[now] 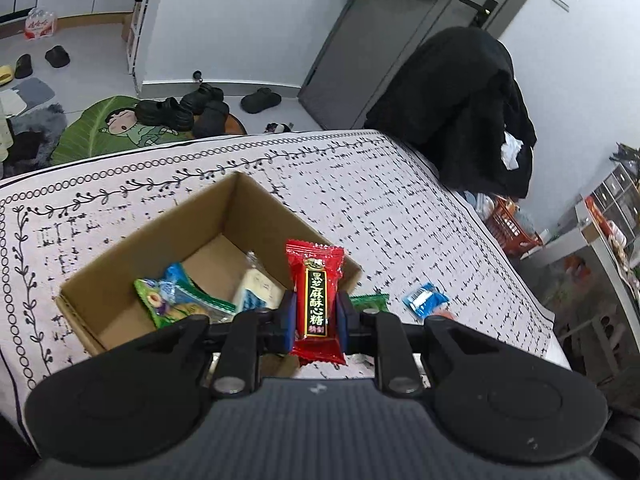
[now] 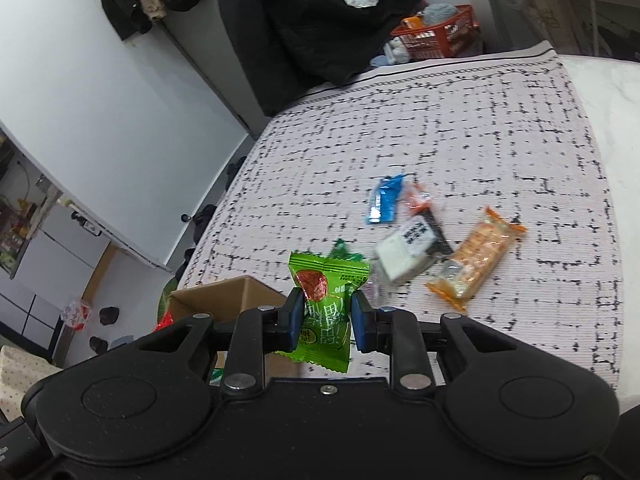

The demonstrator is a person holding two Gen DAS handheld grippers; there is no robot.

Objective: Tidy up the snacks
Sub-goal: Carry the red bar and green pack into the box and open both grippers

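My left gripper [image 1: 316, 314] is shut on a red candy packet [image 1: 316, 280] with black and gold lettering, held upright just right of an open cardboard box [image 1: 120, 256]. Inside the box lie a green snack packet [image 1: 180, 304] and a pale packet [image 1: 258, 292]. My right gripper [image 2: 326, 316] is shut on a green candy packet [image 2: 326, 280] above the tablecloth, with the box's corner [image 2: 224, 300] to its left. Loose on the cloth lie a blue packet [image 2: 384, 200], a white and black packet [image 2: 408, 252] and an orange cracker packet [image 2: 476, 256].
A white cloth with black markings [image 1: 360, 184] covers the table. A blue packet [image 1: 424, 300] and a green packet [image 1: 370, 302] lie right of the box. A chair draped in black clothing [image 1: 460, 108] stands beyond the far edge, beside an orange basket [image 2: 436, 36].
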